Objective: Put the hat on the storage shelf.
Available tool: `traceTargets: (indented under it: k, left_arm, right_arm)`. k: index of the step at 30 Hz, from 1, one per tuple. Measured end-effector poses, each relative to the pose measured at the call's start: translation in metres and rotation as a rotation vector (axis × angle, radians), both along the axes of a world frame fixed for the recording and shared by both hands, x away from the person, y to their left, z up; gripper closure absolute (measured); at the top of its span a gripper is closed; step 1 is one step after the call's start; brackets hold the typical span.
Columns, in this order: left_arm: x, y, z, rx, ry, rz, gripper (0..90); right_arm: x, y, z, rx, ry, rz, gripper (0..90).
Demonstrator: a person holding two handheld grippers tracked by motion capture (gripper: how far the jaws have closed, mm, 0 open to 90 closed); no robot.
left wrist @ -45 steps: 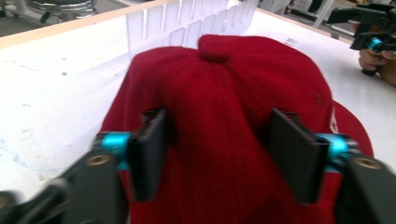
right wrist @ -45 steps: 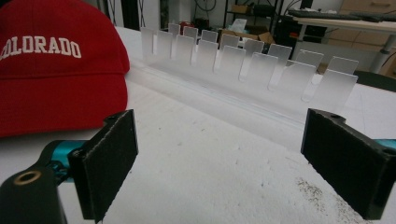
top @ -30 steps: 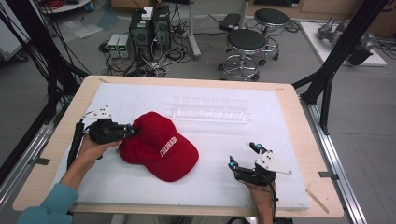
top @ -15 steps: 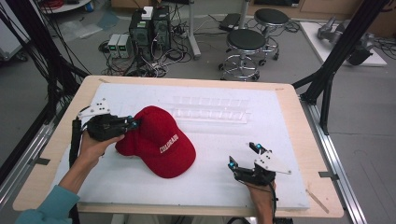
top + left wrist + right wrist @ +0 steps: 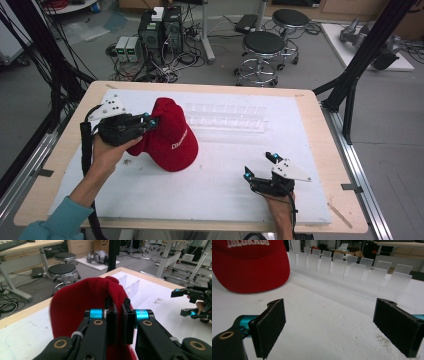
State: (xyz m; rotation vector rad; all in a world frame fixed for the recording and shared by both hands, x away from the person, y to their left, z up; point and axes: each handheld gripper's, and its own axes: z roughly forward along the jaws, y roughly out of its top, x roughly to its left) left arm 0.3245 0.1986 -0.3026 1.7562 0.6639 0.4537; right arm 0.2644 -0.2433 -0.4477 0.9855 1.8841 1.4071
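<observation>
The left claw (image 5: 151,121) is pinched tight on the back edge of the red cap (image 5: 172,137); in the left gripper view its two black jaws stand almost together with a fold of red cloth caught between them (image 5: 119,315). The cap's rear is lifted off the desk and its crown rises above the jaws, while the brim end with white lettering rests on the white mat (image 5: 215,185). The person's left hand (image 5: 107,155) wraps the gripper body from below, a teal sleeve (image 5: 55,222) behind it, and a black cable (image 5: 86,150) loops down beside the forearm.

The right claw (image 5: 260,167) holds nothing. In the right gripper view its jaws stand spread wide apart, one at each side of the picture (image 5: 329,327), with bare mat between them. It sits low over the near right part of the mat, well apart from the cap, with the person's right hand (image 5: 280,212) behind it.

Beyond both claws, a clear plastic rack (image 5: 227,117) of upright slotted dividers lies across the far middle of the mat, just to the right of the cap. The mat covers most of the wooden desk (image 5: 320,130). On the floor behind stand two round stools (image 5: 265,50) and a cluster of computer boxes with tangled cables (image 5: 160,35).
</observation>
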Motion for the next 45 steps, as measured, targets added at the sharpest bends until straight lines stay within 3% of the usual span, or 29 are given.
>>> traceTargets:
  k: [3,9,14,16,17,26,35,39,41,45]
  left_arm:
    - [-0.001,-0.007,0.006,-0.002,-0.002,-0.005,85.2]
    - [-0.004,-0.022,0.014,0.008,-0.01,-0.035,85.3]
    - [-0.009,-0.035,0.017,0.019,-0.019,-0.085,85.3]
    - [-0.011,-0.04,0.019,0.017,-0.02,-0.108,85.3]
    - [-0.014,-0.046,0.022,0.021,-0.026,-0.13,85.3]
    - [-0.025,-0.063,0.035,0.018,-0.056,-0.212,85.3]
    - [-0.028,-0.071,0.037,0.026,-0.061,-0.254,85.3]
    - [-0.028,-0.073,0.034,0.031,-0.066,-0.274,85.3]
    - [-0.028,-0.074,0.033,0.033,-0.063,-0.275,85.3]
    - [-0.027,-0.074,0.029,0.023,-0.053,-0.277,85.3]
  right_arm:
    - [0.0,0.001,0.002,0.02,0.0,0.01,9.8]
    - [0.002,0.014,0.023,0.015,-0.022,0.076,9.8]
    - [0.004,0.034,0.056,0.02,-0.056,0.18,9.7]
    - [0.005,0.038,0.061,0.02,-0.059,0.196,9.7]
    - [0.008,0.047,0.071,0.017,-0.071,0.238,9.7]
    - [0.023,0.077,0.099,0.057,-0.07,0.377,9.7]
    - [0.038,0.09,0.108,0.093,-0.024,0.46,9.8]
    - [0.049,0.097,0.106,0.12,0.035,0.518,10.5]
    - [0.05,0.101,0.104,0.109,0.048,0.542,17.2]
    - [0.052,0.105,0.103,0.102,0.055,0.56,21.6]
